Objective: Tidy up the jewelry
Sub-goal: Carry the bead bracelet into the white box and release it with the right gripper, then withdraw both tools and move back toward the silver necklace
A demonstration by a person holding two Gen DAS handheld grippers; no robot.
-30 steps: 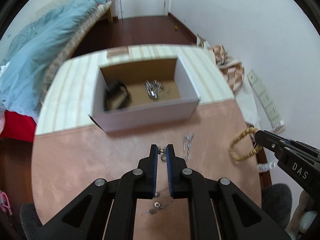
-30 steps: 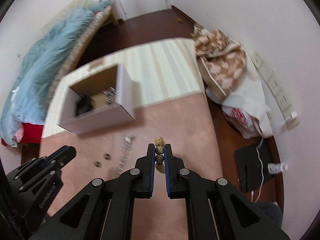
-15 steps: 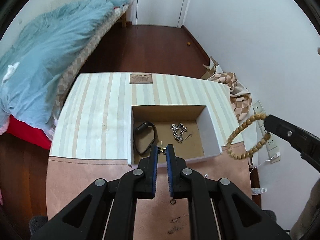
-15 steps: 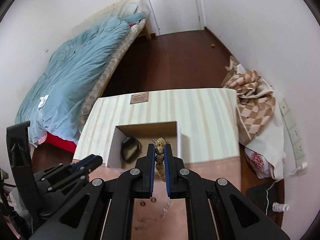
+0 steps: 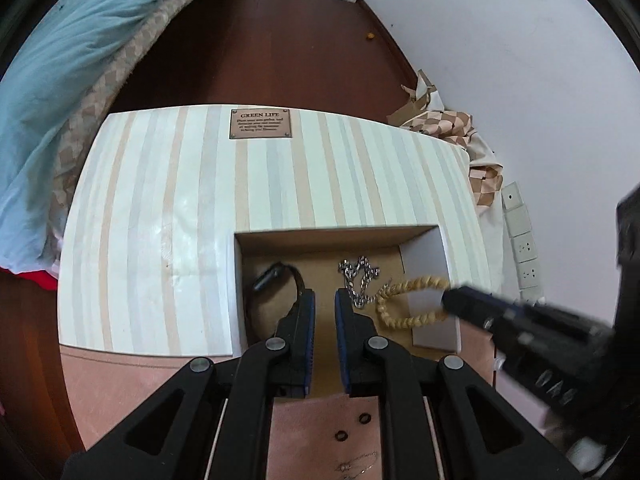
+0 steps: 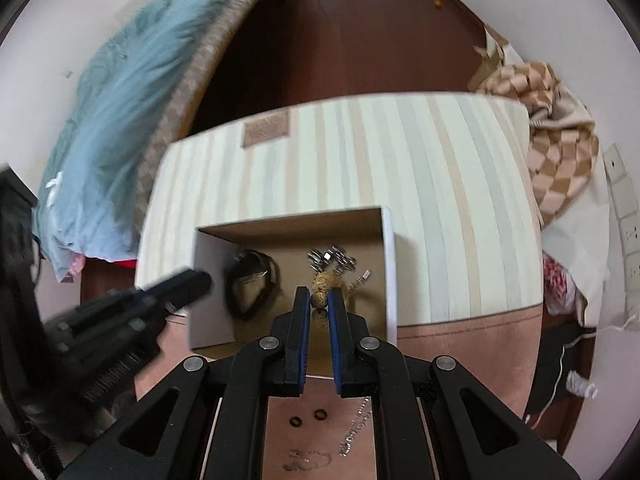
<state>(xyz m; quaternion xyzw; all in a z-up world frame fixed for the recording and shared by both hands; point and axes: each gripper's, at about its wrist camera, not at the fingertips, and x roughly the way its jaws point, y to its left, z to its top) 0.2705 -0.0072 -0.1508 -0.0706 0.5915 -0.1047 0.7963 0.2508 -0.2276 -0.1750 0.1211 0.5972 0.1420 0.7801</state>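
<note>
An open cardboard box (image 5: 430, 276) stands on the striped tabletop. Inside lie a black band (image 5: 276, 276) and a silver chain (image 5: 360, 274). My left gripper (image 5: 323, 300) hovers over the box's near side. Its jaws are opening and nothing shows between the blue pads. My right gripper (image 6: 319, 298) is shut on a tan beaded bracelet (image 6: 320, 290) above the box floor. In the left wrist view the bracelet (image 5: 404, 308) dangles as a loop from the right gripper (image 5: 450, 300), low inside the box. The left gripper (image 6: 198, 282) shows blurred at the box's left wall (image 6: 208, 312).
Two small dark rings (image 6: 307, 418), a silver chain (image 6: 356, 428) and a thin necklace (image 6: 308, 460) lie on the pink mat (image 5: 120, 392) below the grippers. A bed with a blue cover (image 5: 60, 80) is on the left. Checked bags (image 6: 560, 160) and the wall are on the right.
Both grippers moved forward from over the pink mat to over the box. The left jaws have parted and the small silver piece they pinched is gone. The right still grips the beads.
</note>
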